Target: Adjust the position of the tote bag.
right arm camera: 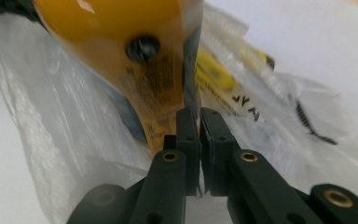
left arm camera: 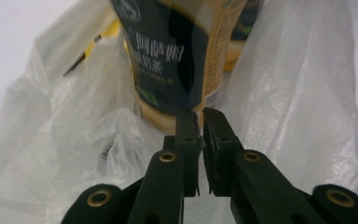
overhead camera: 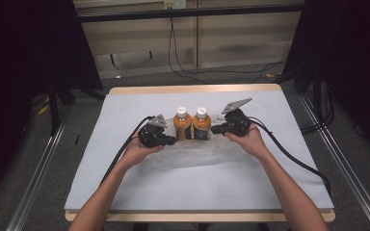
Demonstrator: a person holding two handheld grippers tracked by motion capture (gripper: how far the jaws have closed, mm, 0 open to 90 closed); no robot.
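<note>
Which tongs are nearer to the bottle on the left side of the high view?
Left. The left tongs sit right beside the left bottle; the right tongs are past the right bottle, on its far side.

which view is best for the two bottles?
High view: both bottles show whole, upright, side by side on the plastic bag. Left gripper view gives one dark label close up; right gripper view a blurred yellow side.
</note>
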